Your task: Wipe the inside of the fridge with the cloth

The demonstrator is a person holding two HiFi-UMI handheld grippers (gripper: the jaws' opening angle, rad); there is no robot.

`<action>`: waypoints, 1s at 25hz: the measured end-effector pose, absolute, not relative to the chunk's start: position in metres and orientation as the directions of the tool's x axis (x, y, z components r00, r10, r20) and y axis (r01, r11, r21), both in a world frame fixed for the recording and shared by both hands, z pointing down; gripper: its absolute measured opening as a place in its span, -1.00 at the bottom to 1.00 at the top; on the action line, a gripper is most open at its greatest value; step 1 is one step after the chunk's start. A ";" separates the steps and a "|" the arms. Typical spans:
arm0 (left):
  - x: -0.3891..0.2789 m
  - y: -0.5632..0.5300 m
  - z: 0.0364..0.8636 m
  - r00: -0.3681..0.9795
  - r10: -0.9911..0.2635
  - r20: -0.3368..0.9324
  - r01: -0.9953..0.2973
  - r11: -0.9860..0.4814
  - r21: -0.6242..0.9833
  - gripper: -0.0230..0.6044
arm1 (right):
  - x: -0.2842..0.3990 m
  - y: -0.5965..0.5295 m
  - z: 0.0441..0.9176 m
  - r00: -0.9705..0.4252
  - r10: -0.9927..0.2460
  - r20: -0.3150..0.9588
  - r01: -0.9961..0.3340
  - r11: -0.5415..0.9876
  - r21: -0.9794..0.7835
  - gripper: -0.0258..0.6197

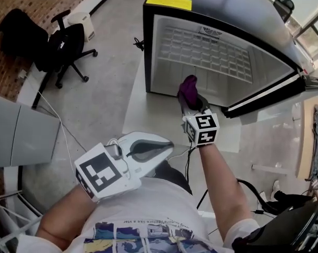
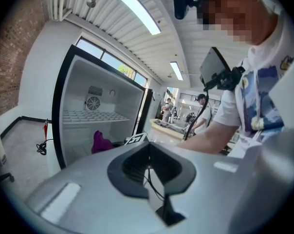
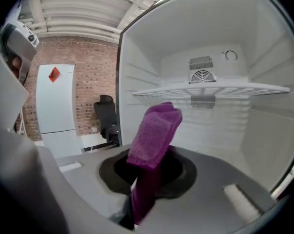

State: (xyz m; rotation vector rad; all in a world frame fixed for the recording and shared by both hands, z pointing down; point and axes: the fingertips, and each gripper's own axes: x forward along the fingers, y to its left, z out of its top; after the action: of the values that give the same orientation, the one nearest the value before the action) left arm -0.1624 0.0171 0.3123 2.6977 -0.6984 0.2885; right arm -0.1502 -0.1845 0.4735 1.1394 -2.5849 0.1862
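Observation:
A small black fridge (image 1: 201,15) stands open on the floor, its white inside (image 3: 220,43) crossed by a wire shelf (image 3: 210,89). My right gripper (image 1: 189,96) is shut on a purple cloth (image 1: 188,89), held at the fridge's lower front opening. That cloth (image 3: 154,135) rises folded between the jaws in the right gripper view. My left gripper (image 1: 164,147) hangs back near my body, jaws closed together with nothing in them. From the left gripper view the fridge (image 2: 96,116) and the cloth (image 2: 101,141) lie ahead.
A black office chair (image 1: 64,44) stands at the left by a brick wall. A white cabinet (image 1: 19,133) is at the near left. The fridge door (image 1: 269,96) swings open to the right. Cables (image 1: 53,115) run along the floor. A wooden table (image 1: 314,141) sits at the right.

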 end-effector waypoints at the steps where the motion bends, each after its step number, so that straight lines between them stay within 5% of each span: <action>1: -0.160 0.018 0.312 0.864 -0.423 0.274 -0.491 -0.827 0.274 -0.91 | -0.137 -0.187 0.474 -0.610 -0.718 0.336 -0.759 0.651 0.013 -0.75; 11: -0.141 0.006 0.311 0.886 -0.373 0.274 -0.441 -0.861 0.254 -0.91 | -0.024 -0.246 0.473 -0.323 -0.873 0.365 -0.918 0.383 0.104 -0.75; 25: -0.133 -0.031 0.317 0.854 -0.411 0.319 -0.493 -0.835 0.244 -0.91 | 0.003 -0.321 0.496 -0.159 -0.889 0.429 -0.942 0.267 0.203 -0.75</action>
State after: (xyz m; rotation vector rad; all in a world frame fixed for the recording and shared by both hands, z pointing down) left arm -0.1331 -0.0305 0.3167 2.7117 -0.6801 0.3644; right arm 0.0029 -0.3213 0.4962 1.6515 -2.0798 0.1532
